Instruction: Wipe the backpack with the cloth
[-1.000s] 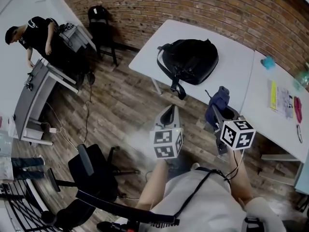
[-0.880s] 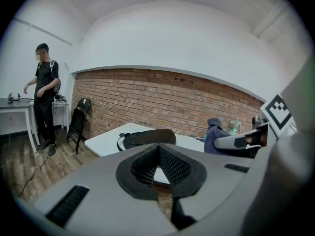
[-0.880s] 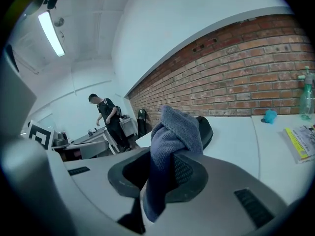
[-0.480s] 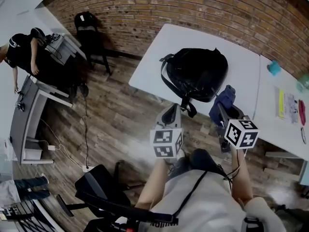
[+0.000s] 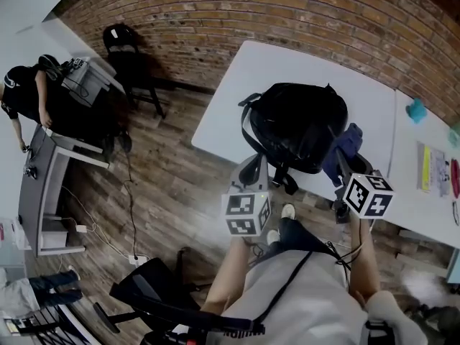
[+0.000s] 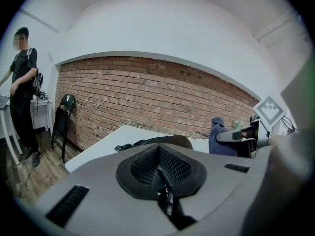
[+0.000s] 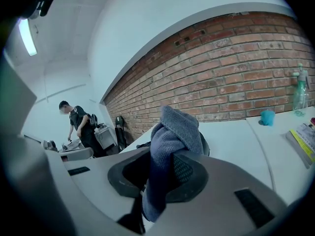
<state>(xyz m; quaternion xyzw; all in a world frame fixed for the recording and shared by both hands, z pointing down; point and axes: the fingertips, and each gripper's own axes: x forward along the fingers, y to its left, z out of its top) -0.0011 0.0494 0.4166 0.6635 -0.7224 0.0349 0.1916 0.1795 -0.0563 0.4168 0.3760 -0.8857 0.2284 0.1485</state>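
Right hand-held gripper (image 7: 158,176) is pinching a blue-grey cloth (image 7: 173,132) between its jaws. The cloth is bunching up above the pads and hanging down below them. In the head view this gripper is hovering just beside the near right side of the backpack (image 5: 302,124). Whether the cloth is touching the bag cannot be told.

Left hand-held gripper (image 6: 160,173) is holding its jaws pressed together, with nothing between them. It is pointing toward the backpack from the near side and hanging over the wooden floor (image 5: 172,164), close to the near edge of the counter (image 5: 237,92).

The black backpack is lying flat on the white counter, near its near edge. Its straps (image 5: 284,177) are dangling over that edge, just right of the left gripper.

A second white counter (image 5: 424,214) is standing to the right, touching the first or just beside it. It is carrying a teal cup (image 5: 416,110) and some papers (image 5: 433,169). A clear spray bottle (image 7: 299,95) is standing by the brick wall (image 5: 287,13) at the far side.

A black folding chair (image 5: 126,49) is standing at the wall, far left. A person in black (image 5: 21,95) is bending over a desk (image 5: 43,178) at the left.
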